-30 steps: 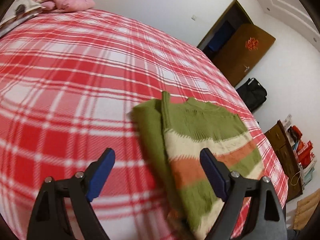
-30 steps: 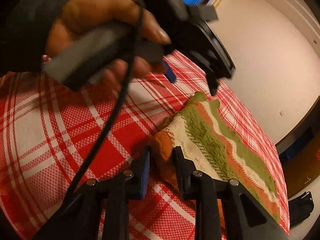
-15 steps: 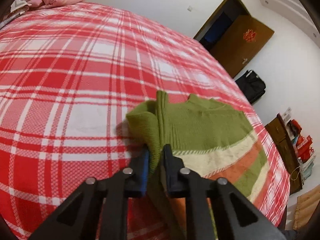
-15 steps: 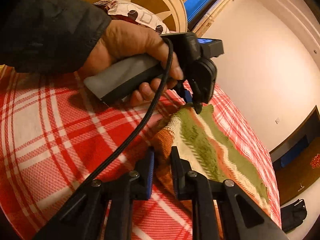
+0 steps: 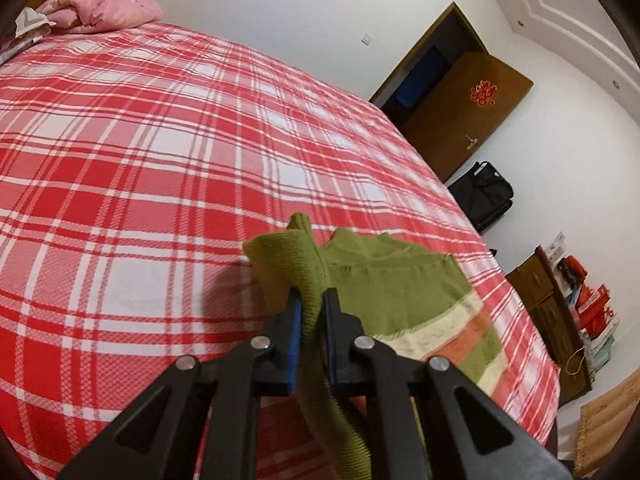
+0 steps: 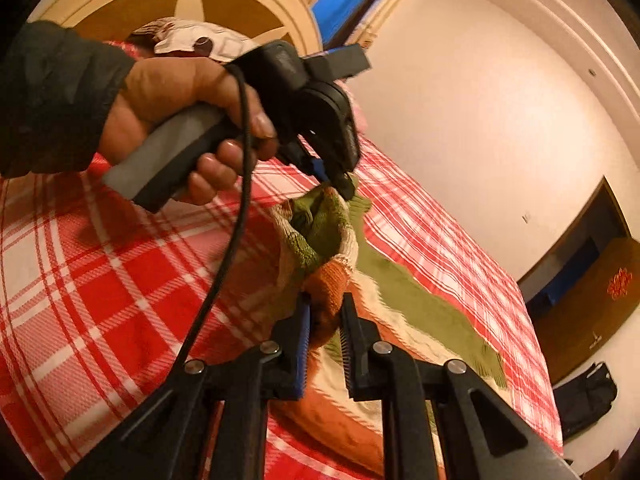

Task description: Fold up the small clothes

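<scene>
Bed (image 5: 160, 152): fills most of both views; covered by a red-and-white plaid spread, flat and smooth around the garment.
Walls: plain white in the left wrist view, warm-tinted in the right wrist view; moulded ceiling trim above.
Headboard (image 6: 168, 4): cream and brown, round, with a star-like inlay; behind the hand in the right wrist view.
Door (image 5: 464, 116): brown, swung open at the far side of the room, red ornament on its face; dark opening beside it.
Sweater (image 5: 392, 284): small knit, green upper part with cream and orange stripes lower down; lying on the near right part of the bed, one edge pulled up off the spread at two points, the rest draped on the plaid.
Pillow (image 5: 104, 4): pink, at the far left corner of the bed.
Black bag (image 5: 484, 196): on the floor against the wall, past the bed's far edge.
Low cabinet (image 5: 556, 304): brown, at the right wall, red and white items stacked on it.
Left hand (image 6: 176, 120): dark sleeve, wrapped around a grey handle, black cable hanging down from it.
Left gripper (image 5: 311, 300): clamped on a green fold of the sweater, fabric bunched between the blue pads and trailing down under the jaws.
Right gripper (image 6: 325, 308): pinched on the orange-striped edge of the sweater, fabric rising in a loose pouch toward the other gripper.
</scene>
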